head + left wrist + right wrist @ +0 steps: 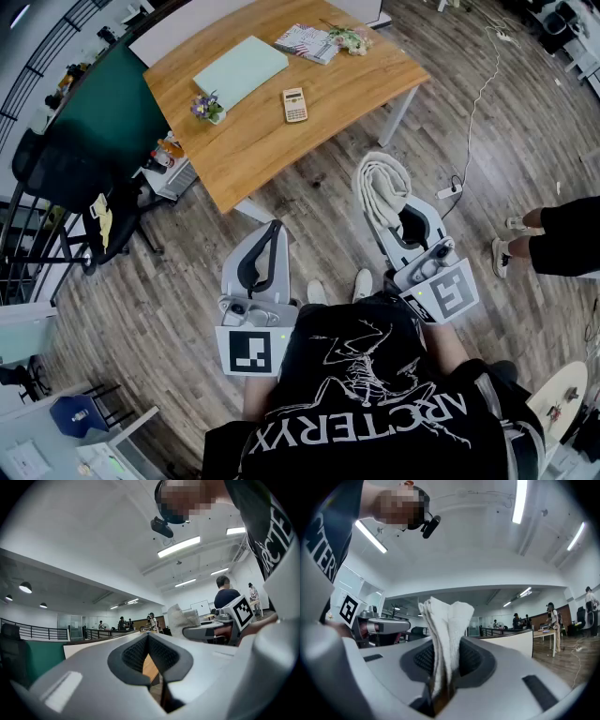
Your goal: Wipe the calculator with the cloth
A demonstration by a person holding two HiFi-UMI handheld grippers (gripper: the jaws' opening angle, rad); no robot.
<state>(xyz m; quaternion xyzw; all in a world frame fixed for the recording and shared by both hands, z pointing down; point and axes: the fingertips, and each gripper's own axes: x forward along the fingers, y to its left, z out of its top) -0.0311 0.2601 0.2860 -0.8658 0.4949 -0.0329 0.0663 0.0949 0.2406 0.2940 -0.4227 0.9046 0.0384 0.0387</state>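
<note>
The beige calculator (294, 104) lies on the wooden table (272, 141), some way ahead of both grippers. My right gripper (405, 223) is held upright over the floor, shut on a folded white cloth (382, 187). In the right gripper view the cloth (443, 634) stands up out of the closed jaws. My left gripper (274, 232) is raised beside it at the left, shut with nothing in it. In the left gripper view its pads (136, 653) meet at the tip, and the cloth (182, 618) shows to the right.
On the table lie a pale green pad (241, 68), a small flower pot (208, 108), magazines (307, 42) and a flower sprig (351, 39). A black office chair (66, 183) stands at the left. A person's legs (548, 236) and a power strip (448, 191) are on the floor at the right.
</note>
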